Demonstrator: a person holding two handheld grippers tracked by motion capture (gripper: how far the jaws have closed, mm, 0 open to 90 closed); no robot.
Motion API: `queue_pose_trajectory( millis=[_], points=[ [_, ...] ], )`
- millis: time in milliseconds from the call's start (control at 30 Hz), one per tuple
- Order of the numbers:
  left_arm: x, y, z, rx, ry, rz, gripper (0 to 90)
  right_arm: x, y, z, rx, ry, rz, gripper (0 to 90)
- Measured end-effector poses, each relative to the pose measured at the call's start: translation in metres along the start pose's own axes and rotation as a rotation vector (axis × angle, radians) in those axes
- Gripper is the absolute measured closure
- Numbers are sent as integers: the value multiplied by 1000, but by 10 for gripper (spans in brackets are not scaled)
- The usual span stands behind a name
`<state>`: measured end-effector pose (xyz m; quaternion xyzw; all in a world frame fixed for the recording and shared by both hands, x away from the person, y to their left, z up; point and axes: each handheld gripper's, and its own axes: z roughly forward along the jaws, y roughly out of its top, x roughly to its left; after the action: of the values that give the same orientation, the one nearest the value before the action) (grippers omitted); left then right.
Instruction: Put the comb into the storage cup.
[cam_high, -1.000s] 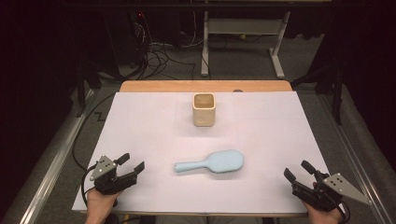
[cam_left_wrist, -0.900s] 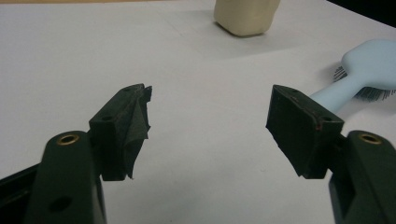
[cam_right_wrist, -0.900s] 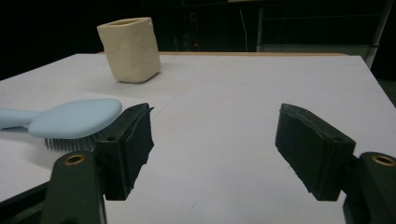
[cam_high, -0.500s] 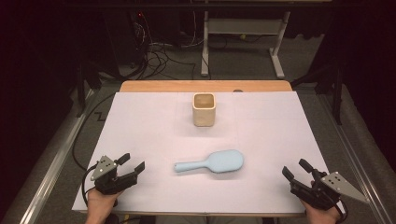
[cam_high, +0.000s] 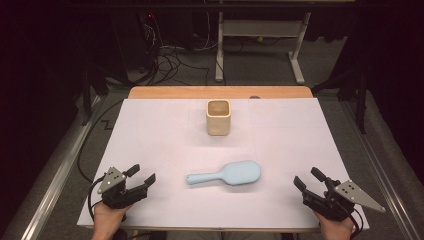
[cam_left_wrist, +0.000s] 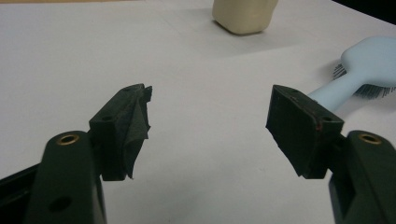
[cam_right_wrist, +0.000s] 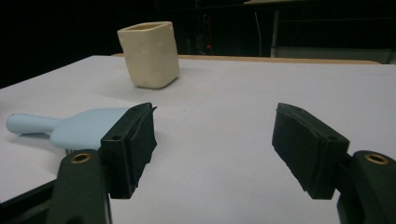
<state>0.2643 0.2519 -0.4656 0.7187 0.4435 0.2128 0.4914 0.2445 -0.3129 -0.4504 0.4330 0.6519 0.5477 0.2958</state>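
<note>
A light blue hairbrush (cam_high: 227, 175) lies bristles down on the white table sheet, handle pointing left. It appears at the right edge of the left gripper view (cam_left_wrist: 362, 70) and at the left of the right gripper view (cam_right_wrist: 70, 125). A cream square cup (cam_high: 218, 117) stands upright farther back, also seen as the cup (cam_left_wrist: 245, 16) and the cup (cam_right_wrist: 149, 53). My left gripper (cam_high: 141, 178) rests open at the near left corner, nothing between its jaws (cam_left_wrist: 210, 126). My right gripper (cam_high: 308, 181) rests open at the near right corner, likewise holding nothing (cam_right_wrist: 215, 140).
The white sheet (cam_high: 150, 135) covers a wooden table whose bare far edge (cam_high: 220, 92) shows behind the cup. Beyond it stand a desk frame (cam_high: 260, 45) and loose cables (cam_high: 170, 55) on the floor. A metal rail (cam_high: 60, 170) runs along the left side.
Both grippers have shifted very slightly near the front edge; brush and cup have not moved.
</note>
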Motion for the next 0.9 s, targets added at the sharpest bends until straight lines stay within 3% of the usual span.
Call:
queue_pose_trajectory(
  millis=[900],
  points=[
    [0,0,1,-1,-1,7,300,30,6,31,14,111,4,329]
  ],
)
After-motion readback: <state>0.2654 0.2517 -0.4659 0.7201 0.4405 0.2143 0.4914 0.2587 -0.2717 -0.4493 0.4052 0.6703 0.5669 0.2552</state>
